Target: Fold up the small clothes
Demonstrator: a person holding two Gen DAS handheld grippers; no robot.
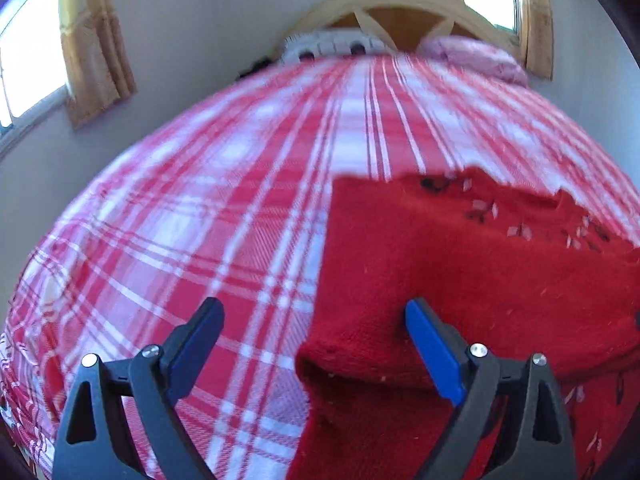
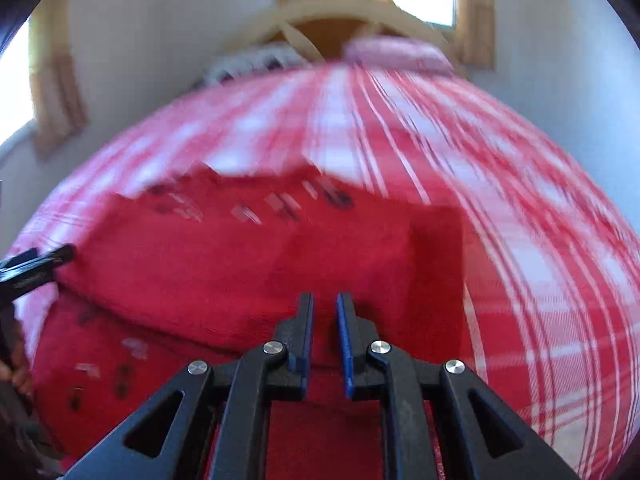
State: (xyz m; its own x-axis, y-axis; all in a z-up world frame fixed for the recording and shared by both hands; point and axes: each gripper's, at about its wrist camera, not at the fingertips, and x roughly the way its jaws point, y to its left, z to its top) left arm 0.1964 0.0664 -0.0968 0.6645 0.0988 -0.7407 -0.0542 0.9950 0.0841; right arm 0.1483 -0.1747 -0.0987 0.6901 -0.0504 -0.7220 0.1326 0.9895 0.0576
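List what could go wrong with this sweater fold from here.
1. The left gripper is wide open beside the folded edge of the red sweater, so that flap could spring back.
2. The right gripper is nearly closed with nothing visibly pinched; it may snag the knit.
3. The right wrist view is blurred, suggesting fast motion that could rumple the plaid bedspread.

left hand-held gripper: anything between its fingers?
In the left wrist view, the left hand-held gripper is open over the red knit sweater's folded left edge and the plaid bedspread; nothing is gripped.

No readable text, label or number shows in either view
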